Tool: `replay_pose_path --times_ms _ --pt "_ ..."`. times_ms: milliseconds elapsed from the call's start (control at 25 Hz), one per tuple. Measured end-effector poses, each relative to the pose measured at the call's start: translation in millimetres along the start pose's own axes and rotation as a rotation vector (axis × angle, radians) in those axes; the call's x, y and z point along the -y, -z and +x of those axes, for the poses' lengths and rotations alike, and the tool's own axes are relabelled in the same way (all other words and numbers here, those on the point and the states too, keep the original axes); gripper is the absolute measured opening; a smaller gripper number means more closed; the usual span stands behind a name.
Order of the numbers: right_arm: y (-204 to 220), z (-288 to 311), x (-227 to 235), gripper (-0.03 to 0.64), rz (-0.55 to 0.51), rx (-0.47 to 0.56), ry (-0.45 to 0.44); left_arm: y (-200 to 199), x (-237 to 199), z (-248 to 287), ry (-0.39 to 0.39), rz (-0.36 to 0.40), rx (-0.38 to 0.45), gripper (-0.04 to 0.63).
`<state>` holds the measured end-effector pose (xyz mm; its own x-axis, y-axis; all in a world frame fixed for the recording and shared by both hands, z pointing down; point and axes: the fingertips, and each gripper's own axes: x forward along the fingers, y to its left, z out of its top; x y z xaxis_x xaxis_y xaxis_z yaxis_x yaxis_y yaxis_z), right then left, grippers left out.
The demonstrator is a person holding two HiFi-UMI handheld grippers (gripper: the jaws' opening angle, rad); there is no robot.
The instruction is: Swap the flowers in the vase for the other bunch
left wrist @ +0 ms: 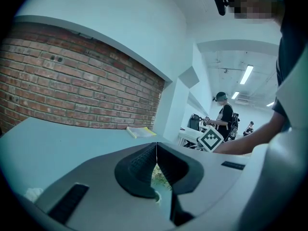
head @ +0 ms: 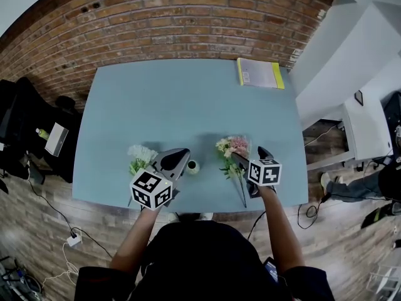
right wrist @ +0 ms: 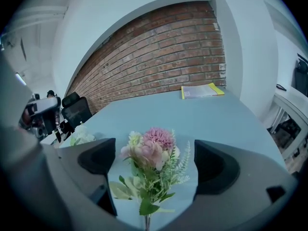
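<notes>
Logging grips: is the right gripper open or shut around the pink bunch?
Open: the right gripper has its jaws wide apart, clear of the pink bunch.

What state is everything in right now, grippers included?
left gripper: shut, nothing seen gripped.
right gripper: open, gripping nothing.
pink bunch: between the right jaws, ungripped.
white bunch: lying on table, out of vase.
vase: upright, no flowers in it.
booklet: closed, lying flat.

Left gripper (left wrist: 156,154), jaws together, over blue table (left wrist: 57,146); yellow booklet (left wrist: 141,132) at far edge; brick wall (left wrist: 72,85) behind
</notes>
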<state>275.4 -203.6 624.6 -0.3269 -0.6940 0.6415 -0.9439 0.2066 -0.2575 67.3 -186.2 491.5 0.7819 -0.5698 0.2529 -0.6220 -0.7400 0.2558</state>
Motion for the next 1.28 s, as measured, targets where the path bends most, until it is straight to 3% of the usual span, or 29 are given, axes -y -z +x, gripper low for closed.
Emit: replay_pose_path --times_ms 200,1280 --pt "9 7 3 0.532 0.002 -0.027 -0.001 2 1 3 -0.006 -0.007 -0.004 0.009" --pt "53 45 3 0.535 0.014 -0.213 -0.093 11 -7 6 -0.063 -0.051 -0.004 0.009"
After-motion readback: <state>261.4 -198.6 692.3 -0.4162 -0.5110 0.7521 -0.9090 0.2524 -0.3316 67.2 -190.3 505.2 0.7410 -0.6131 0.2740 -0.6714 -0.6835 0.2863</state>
